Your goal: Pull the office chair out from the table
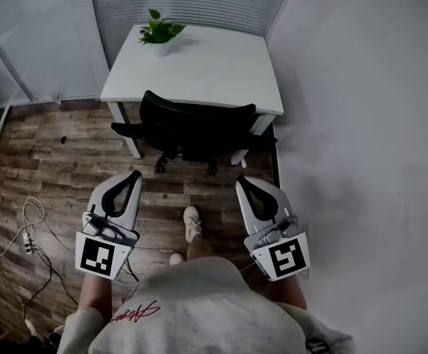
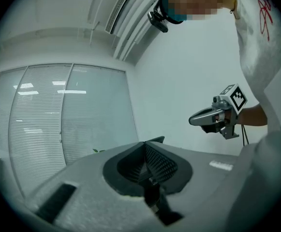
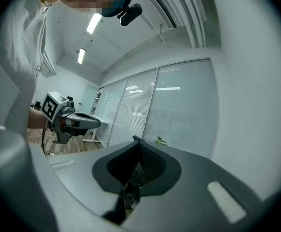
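Noting the black mesh-backed office chair (image 1: 191,120) tucked against the near edge of the white square table (image 1: 214,57), backrest facing this way, seat pushed under the top. Holding the white-and-black left gripper (image 1: 134,175) and its twin, the right gripper (image 1: 241,181), level and well short of the chair, either side of a pale shoe (image 1: 191,222). Reading both claws as pinched fully closed on nothing. Judging the step as the approach, with no contact yet. To do it well: spread both claws wide before arriving, go for the top rim of the backrest, one grip toward each end, then close firmly to keep the pull straight and avoid swivelling the seat. Draw back evenly, letting the castors roll over the wood-plank floor (image 1: 44,153). Watch the armrests under the tabletop, the close white wall (image 1: 361,124) on the right, and the loose pale cable (image 1: 31,223) on the left when stepping back. Spare the small potted green plant (image 1: 160,32) any jolt.
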`<action>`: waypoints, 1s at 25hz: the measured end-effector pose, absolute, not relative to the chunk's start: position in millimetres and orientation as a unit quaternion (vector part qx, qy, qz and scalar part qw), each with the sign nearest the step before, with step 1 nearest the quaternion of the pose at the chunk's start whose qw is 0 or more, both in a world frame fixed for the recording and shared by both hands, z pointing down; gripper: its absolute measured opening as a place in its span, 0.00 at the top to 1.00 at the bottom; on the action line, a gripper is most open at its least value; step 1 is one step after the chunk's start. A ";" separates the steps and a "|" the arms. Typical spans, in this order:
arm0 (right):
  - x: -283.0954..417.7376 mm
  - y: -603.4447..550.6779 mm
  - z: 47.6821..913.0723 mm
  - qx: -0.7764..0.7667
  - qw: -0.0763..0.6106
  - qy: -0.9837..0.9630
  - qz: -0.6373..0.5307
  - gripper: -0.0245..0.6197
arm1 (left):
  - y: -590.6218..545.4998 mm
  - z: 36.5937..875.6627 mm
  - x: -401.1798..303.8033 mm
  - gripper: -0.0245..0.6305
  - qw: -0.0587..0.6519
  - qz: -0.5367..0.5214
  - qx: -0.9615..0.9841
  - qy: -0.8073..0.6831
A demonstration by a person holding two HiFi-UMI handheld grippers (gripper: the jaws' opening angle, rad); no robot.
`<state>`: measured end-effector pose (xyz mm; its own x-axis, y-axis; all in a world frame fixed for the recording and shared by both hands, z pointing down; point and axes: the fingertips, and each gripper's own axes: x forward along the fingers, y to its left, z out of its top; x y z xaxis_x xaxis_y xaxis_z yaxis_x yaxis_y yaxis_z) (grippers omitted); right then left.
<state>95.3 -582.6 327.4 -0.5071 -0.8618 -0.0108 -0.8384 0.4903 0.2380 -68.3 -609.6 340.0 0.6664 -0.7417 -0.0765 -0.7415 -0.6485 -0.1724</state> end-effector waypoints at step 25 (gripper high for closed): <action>109.3 -678.4 398.5 0.409 0.241 -0.866 -0.158 0.81 | -704.0 408.0 -38.5 0.76 0.161 -0.169 -0.906 0.352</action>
